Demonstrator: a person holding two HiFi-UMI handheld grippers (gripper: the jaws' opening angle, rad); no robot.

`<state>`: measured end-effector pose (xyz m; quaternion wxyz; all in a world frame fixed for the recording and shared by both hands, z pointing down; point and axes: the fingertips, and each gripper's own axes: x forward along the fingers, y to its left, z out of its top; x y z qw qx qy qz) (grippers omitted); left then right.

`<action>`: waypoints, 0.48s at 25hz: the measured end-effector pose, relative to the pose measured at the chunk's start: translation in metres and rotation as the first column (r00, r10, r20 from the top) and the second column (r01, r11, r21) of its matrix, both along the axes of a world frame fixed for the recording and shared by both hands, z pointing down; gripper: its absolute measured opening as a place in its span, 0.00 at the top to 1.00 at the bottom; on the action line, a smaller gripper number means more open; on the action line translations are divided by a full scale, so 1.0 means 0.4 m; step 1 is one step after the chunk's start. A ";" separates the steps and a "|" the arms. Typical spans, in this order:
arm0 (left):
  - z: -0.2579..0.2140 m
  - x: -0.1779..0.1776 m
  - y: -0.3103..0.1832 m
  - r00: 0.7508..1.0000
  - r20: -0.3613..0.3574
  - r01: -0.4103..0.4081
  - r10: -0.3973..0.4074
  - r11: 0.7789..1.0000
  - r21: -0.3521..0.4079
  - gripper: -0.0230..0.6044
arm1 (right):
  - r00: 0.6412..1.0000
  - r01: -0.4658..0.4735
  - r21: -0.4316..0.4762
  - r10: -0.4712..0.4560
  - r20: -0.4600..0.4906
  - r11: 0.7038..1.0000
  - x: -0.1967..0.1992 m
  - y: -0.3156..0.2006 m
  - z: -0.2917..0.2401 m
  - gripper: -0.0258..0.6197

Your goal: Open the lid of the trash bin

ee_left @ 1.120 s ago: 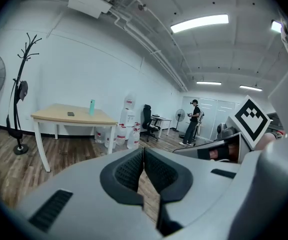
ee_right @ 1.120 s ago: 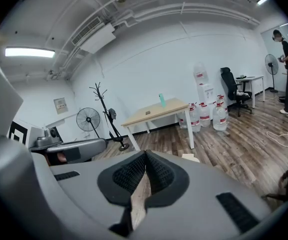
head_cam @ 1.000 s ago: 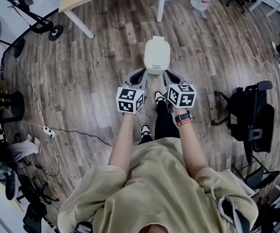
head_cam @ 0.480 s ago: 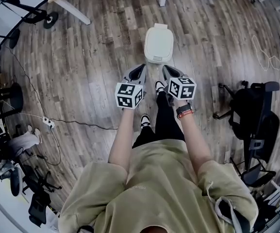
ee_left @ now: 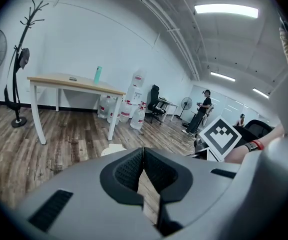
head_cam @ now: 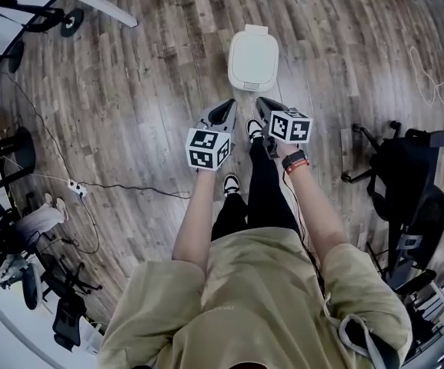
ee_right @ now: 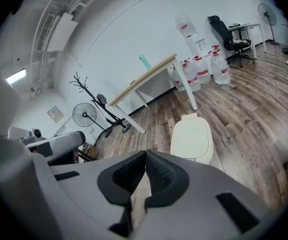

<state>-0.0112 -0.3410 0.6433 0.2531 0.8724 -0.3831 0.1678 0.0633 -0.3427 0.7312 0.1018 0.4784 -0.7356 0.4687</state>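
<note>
Our grey left gripper (head_cam: 223, 115) and right gripper (head_cam: 263, 106): fingers pressed together, pinching nothing. Just beyond them, on the brown wood-plank floor (head_cam: 145, 91), the white rounded plastic trash bin (head_cam: 253, 60), lid (ee_right: 191, 136) down. We should lower, part one pair, hook the near lip, swing up.

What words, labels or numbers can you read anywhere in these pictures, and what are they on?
No text can be read.
Left marker cube and right marker cube: black-and-white squares only, no letters.
Water jugs: red labels, too blurred to read.
Wall notice: too small to read.
Trash bin: no print shows on its lid.
</note>
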 end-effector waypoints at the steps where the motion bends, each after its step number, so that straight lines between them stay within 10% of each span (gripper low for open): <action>1: 0.022 0.005 -0.008 1.000 0.003 -0.001 0.001 1.000 -0.006 0.93 | 1.000 -0.001 -0.013 0.001 0.005 1.000 0.005 -0.011 0.027 0.94; 12: 0.262 -0.013 -0.130 0.999 0.042 0.014 -0.013 0.999 -0.039 0.93 | 1.000 0.020 -0.144 -0.023 -0.016 0.989 0.002 -0.130 0.321 0.94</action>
